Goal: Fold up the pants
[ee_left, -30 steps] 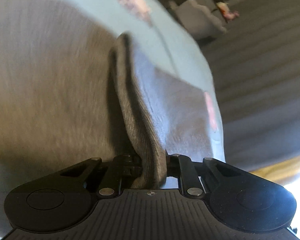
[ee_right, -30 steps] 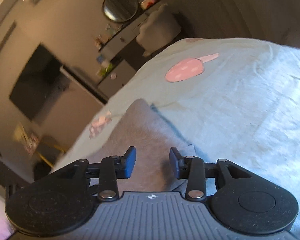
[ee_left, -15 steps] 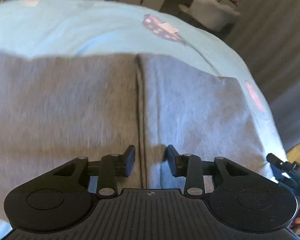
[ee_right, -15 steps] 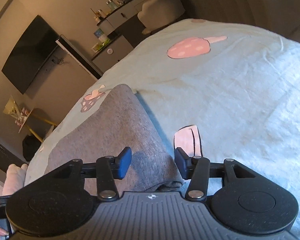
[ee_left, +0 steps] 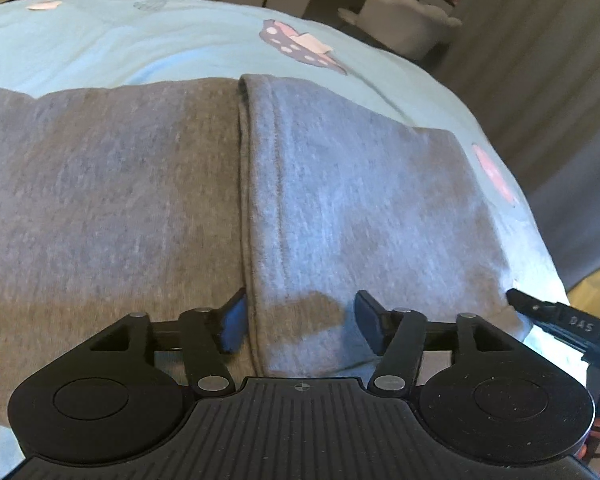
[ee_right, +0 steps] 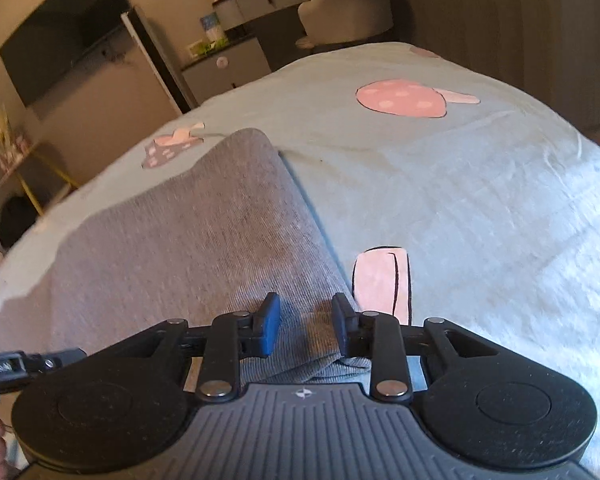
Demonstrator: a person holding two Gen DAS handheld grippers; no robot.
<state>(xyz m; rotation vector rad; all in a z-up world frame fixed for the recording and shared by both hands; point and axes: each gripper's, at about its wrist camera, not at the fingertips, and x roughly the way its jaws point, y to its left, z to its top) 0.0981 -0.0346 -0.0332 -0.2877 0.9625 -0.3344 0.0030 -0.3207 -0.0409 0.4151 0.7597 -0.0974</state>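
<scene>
The left hand-held gripper (ee_left: 300, 326) is hovering with its jaws spread wide over the near edge of the grey sweatpants (ee_left: 172, 208), gripping nothing; its left pad is sitting right at the raised fold edge that runs away from the camera, and its right pad is lying over the upper folded layer. The right hand-held gripper (ee_right: 305, 328) is also standing open, its two pads straddling the near right corner of the grey sweatpants (ee_right: 188, 248), with the cloth lying between them but not pinched.

The sweatpants are lying folded and flat on a bed covered by a light blue bedspread (ee_left: 112, 48) printed with pink mushrooms (ee_right: 404, 98). Just beside the right hand-held gripper's right pad, a pink printed patch (ee_right: 382, 284) is showing on the bedspread, clear of the cloth.

The left wrist view is showing the layered fold and, at its right edge, the black body of the other gripper (ee_left: 560, 324) touching the corner of the sweatpants. The right wrist view is showing instead the open stretch of bedspread to the right, and beyond the bed a dark wall television (ee_right: 64, 52), a dresser (ee_right: 240, 60) with small items on top, and a pale cushioned chair (ee_right: 348, 8). That chair (ee_left: 404, 28) is appearing in the left view too, beside grey curtains (ee_left: 548, 92).
</scene>
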